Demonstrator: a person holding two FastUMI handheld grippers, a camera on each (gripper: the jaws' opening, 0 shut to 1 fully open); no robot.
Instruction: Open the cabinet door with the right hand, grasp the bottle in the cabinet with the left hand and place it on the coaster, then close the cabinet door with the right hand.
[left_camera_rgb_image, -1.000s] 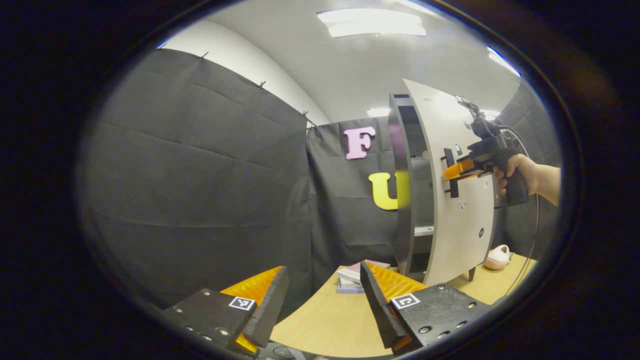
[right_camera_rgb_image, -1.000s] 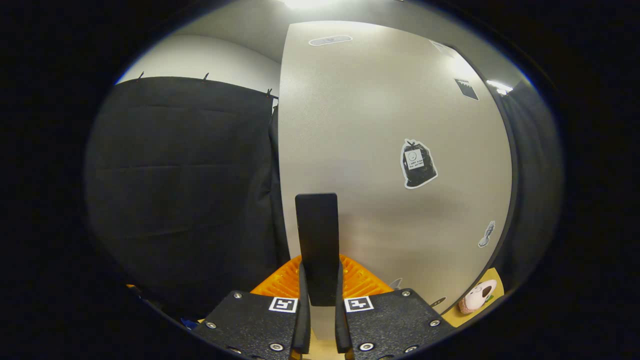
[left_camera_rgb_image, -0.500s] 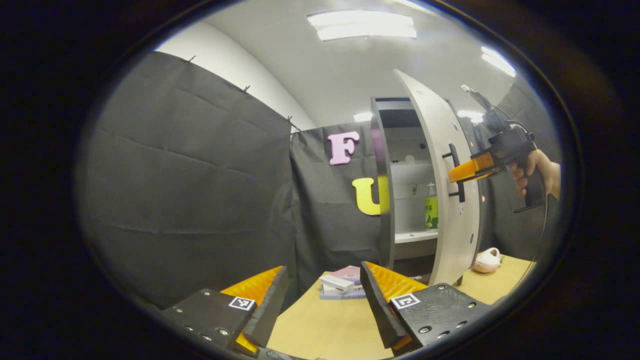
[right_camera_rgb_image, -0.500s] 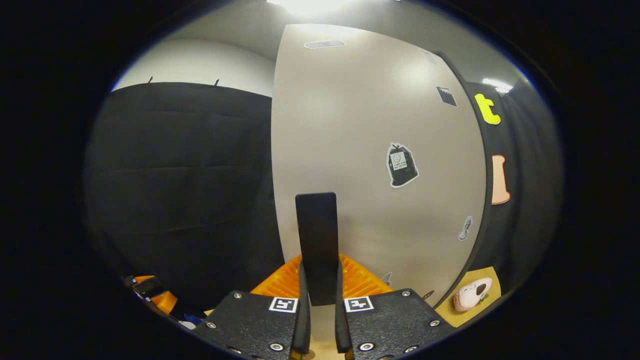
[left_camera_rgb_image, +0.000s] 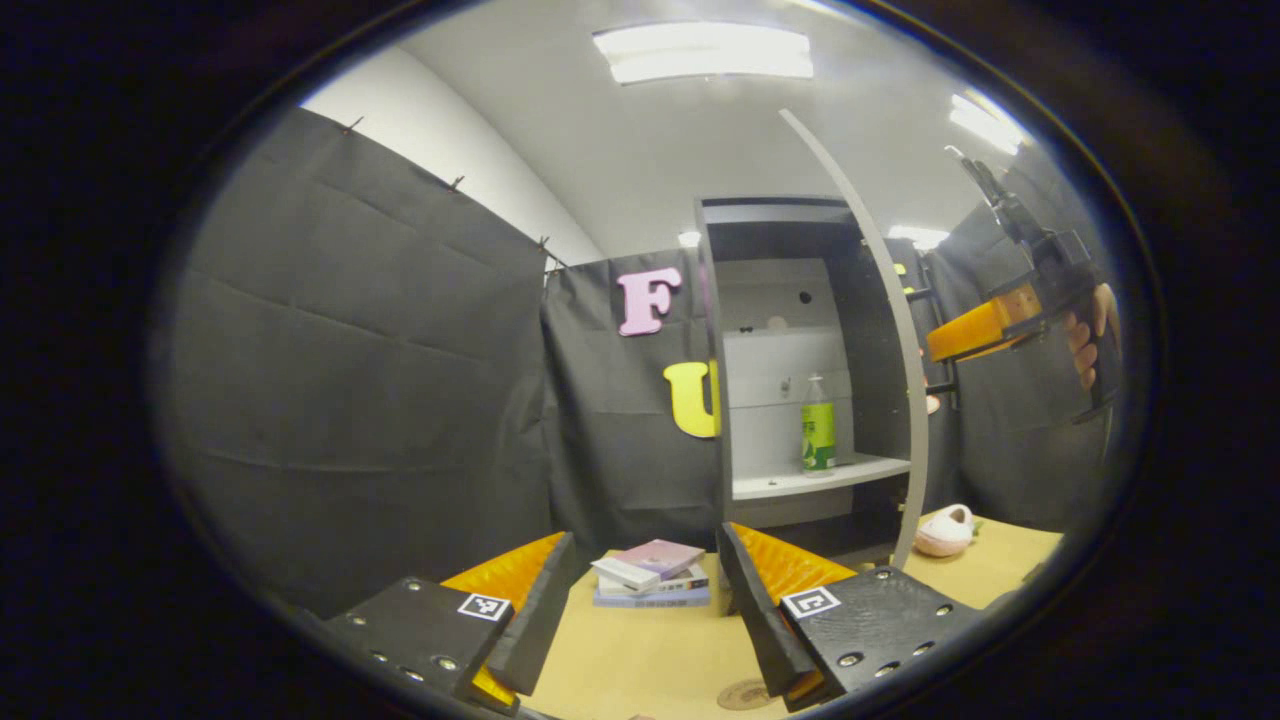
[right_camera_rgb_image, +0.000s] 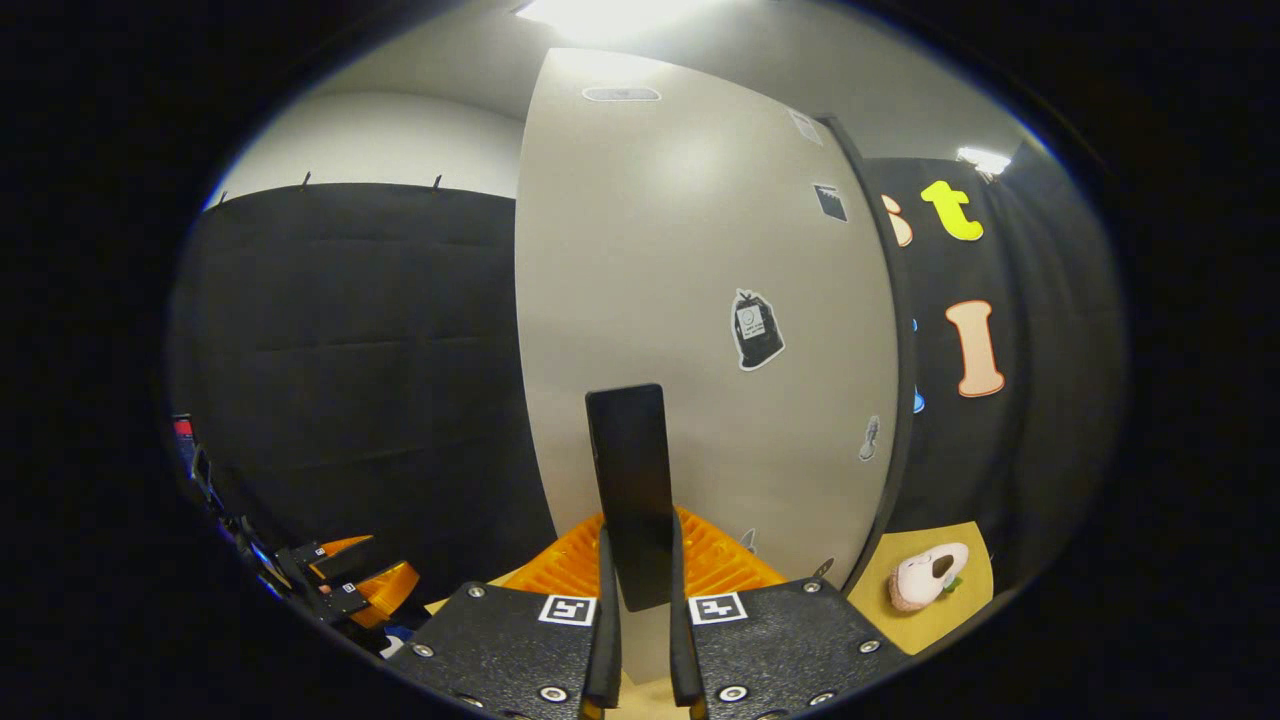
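While the cabinet door (right_camera_rgb_image: 690, 320) stands swung wide, seen edge-on in the left gripper view, the cabinet (left_camera_rgb_image: 790, 350) shows its pale inside and one shelf (left_camera_rgb_image: 820, 475). On the counter (left_camera_rgb_image: 650, 650) in front of it lies a small stack of books (left_camera_rgb_image: 650, 575), between the left gripper and the cabinet, and a pink plush slipper (left_camera_rgb_image: 943, 530) sits just past the door's lower edge. A round brown coaster (left_camera_rgb_image: 743, 693) lies on the counter close to the left gripper's fingers.

A hand (left_camera_rgb_image: 1090, 335) holds the right gripper (right_camera_rgb_image: 637, 600) high at the door's outer face, its jaws clamped on the dark upright door handle (right_camera_rgb_image: 630, 490). The left gripper (left_camera_rgb_image: 640, 600) hangs low over the near counter, level and pointed toward the cabinet, its jaws wide apart with nothing between them.

The bottle (left_camera_rgb_image: 818, 425) stands upright on the shelf near its right end, clear with a pale cap and a green label round its lower half, well apart from both grippers.
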